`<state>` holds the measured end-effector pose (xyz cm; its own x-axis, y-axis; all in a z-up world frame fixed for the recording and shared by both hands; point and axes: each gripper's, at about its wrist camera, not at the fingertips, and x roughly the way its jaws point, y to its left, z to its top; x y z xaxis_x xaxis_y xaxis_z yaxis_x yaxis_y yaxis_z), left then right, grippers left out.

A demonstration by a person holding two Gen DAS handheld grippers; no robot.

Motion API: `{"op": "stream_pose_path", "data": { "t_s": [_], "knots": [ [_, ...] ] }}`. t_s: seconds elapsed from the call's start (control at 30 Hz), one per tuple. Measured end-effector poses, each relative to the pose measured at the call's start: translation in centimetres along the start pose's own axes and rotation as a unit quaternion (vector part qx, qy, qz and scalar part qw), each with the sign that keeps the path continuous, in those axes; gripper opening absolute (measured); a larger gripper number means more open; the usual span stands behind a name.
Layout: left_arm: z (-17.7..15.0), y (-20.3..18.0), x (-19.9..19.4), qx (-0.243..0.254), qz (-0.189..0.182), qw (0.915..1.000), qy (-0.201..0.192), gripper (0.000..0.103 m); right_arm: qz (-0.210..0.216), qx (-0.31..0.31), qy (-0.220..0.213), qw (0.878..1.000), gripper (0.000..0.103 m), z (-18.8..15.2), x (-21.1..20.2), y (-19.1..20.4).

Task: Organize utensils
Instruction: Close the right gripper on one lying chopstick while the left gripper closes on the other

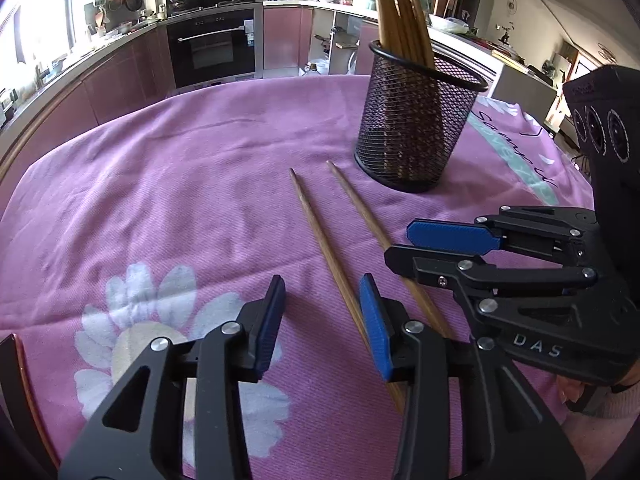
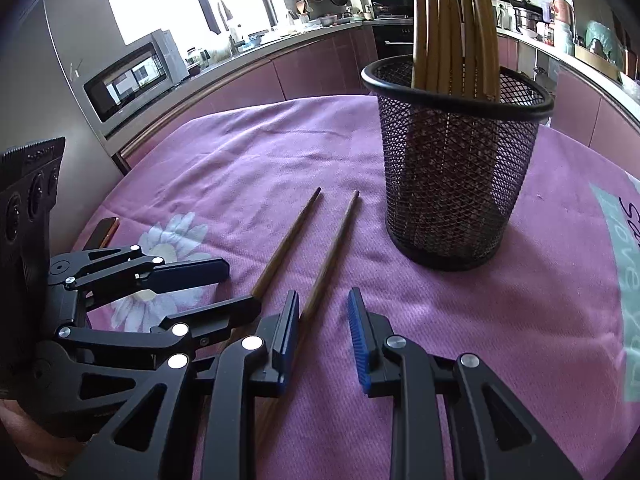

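The table (image 1: 168,184) under its pink flowered cloth is the widest thing in view, and most of it lies bare from 9 to 12 o'clock in the left wrist view; its rounded far edge runs along 11 to 12 o'clock, with kitchen cabinets and an oven beyond. The black mesh holder (image 1: 416,120) stands upright at about 1 o'clock, well inside that edge, and already carries a bundle of bamboo chopsticks (image 1: 400,12) leaning out of its rim, so much of the sorting looks done. Two loose chopsticks are left on the cloth, lying side by side, apart, thin tips toward the holder: the left chopstick (image 1: 324,248) and the right chopstick (image 1: 360,204), whose tip is near the holder's base without touching it.

The left gripper (image 1: 322,320) sits low at 6 o'clock with its jaws apart and holds nothing; the left chopstick runs close against its right-hand blue pad (image 1: 376,328), not centred in the gap. The right gripper (image 2: 323,336) is likewise spread and empty, and the right chopstick passes just under its left pad. Each tool shows at the other's side, close together, so room between them is tight, I judge. A thin dark object with a copper-coloured rim (image 2: 102,232) lies at 9 o'clock in the right wrist view. Above the holder the way is open, though the standing bundle crowds its mouth
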<state>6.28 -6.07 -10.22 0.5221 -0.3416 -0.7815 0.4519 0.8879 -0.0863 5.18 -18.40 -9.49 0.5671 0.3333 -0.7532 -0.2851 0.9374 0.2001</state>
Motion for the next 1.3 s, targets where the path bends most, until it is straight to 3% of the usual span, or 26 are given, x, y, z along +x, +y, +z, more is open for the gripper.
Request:
{"op": "stream_pose_path", "data": {
  "t_s": [0.4, 0.6, 0.77, 0.83, 1.3],
  "knots": [
    [1.1, 0.7, 0.9, -0.011, 0.002, 0.9999, 0.003, 0.026, -0.035, -0.027, 0.008, 0.999, 0.017, 0.6, 0.6, 0.7],
    [1.7, 1.0, 1.4, -0.025, 0.000, 0.9997, 0.003, 0.025, -0.040, -0.030, 0.012, 0.999, 0.017, 0.8, 0.8, 0.9],
    [1.9, 0.9, 1.6, -0.032, 0.003, 0.9995, 0.002, 0.025, -0.034, -0.023, 0.010, 0.999, 0.016, 0.8, 0.8, 0.7],
    [1.9, 0.8, 1.6, -0.037, 0.002, 0.9993, 0.002, 0.012, -0.030, -0.016, 0.008, 0.999, 0.013, 0.8, 0.7, 0.4],
    [1.3, 0.2, 1.2, -0.058, -0.013, 0.9983, -0.004, 0.009, 0.000, 0.004, -0.001, 1.000, 0.005, 0.4, -0.6, -0.3]
  ]
}}
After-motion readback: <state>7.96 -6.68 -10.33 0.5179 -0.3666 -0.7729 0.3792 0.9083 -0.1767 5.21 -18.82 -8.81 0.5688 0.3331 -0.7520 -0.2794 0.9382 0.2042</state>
